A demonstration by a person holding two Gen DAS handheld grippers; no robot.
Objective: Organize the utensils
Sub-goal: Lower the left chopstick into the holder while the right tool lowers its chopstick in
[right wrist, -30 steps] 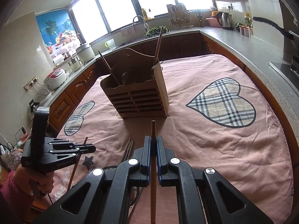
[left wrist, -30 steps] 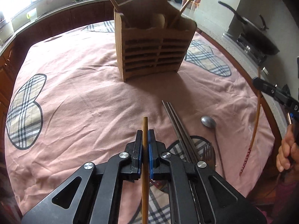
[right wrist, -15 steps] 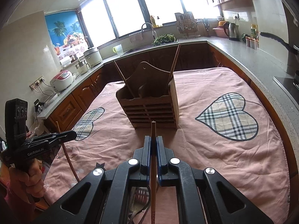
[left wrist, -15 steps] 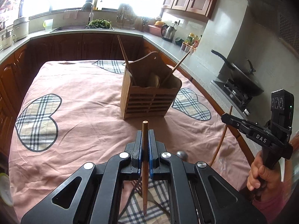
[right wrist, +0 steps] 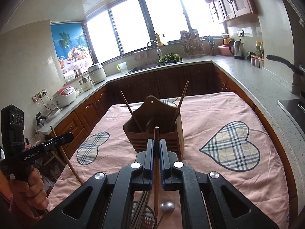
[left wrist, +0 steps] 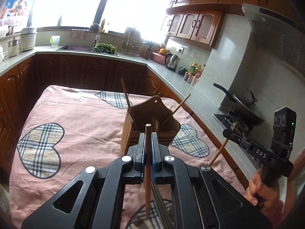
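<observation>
A slatted wooden utensil holder (left wrist: pixel 131 131) (right wrist: pixel 164 135) stands mid-table with two chopsticks (right wrist: pixel 180 103) leaning in it. My left gripper (left wrist: pixel 147 139) is shut on a wooden chopstick (left wrist: pixel 148 171) held above the table, its tip pointing at the holder. My right gripper (right wrist: pixel 156 145) is shut on a second wooden chopstick (right wrist: pixel 156 173), likewise raised before the holder. Each gripper shows in the other's view: the right one (left wrist: pixel 228 133) at the table's right edge, the left one (right wrist: pixel 66 136) at its left edge. Metal chopsticks (right wrist: pixel 141 206), a spoon (right wrist: pixel 167 206) and a fork (left wrist: pixel 133 217) lie on the cloth below.
A pink cloth with plaid hearts (right wrist: pixel 230 148) covers the table. Dark wood counters wrap around it, with a sink (right wrist: pixel 152 64), a kettle (right wrist: pixel 236 49), rice cookers (right wrist: pixel 97 74) and a wok on the stove (left wrist: pixel 246 106). A person's hands (left wrist: pixel 265 189) grip the gripper handles.
Both grippers have risen from the table with their chopsticks and tilted up, so the holder now sits lower in view and the utensils on the cloth have dropped under the gripper bodies.
</observation>
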